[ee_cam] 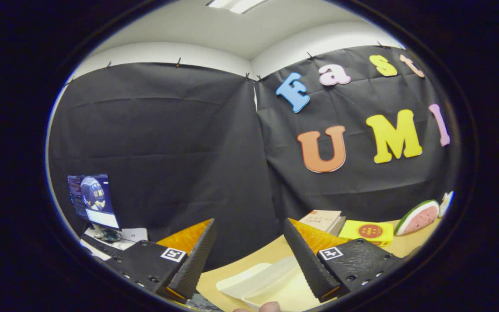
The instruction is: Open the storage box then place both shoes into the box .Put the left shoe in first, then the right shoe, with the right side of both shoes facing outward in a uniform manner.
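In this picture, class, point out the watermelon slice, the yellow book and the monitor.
watermelon slice (418, 217): gripper view, pink flesh.
yellow book (368, 231): gripper view, cover centre.
monitor (93, 200): gripper view, lit screen.
gripper (249, 249): gripper view, fingers apart, holding nothing.

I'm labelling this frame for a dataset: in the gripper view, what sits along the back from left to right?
Lit computer monitor → stack of pale books → flat yellow box with a red round mark → watermelon-slice ornament. The tool is open, with a white plastic lid between its fingers.
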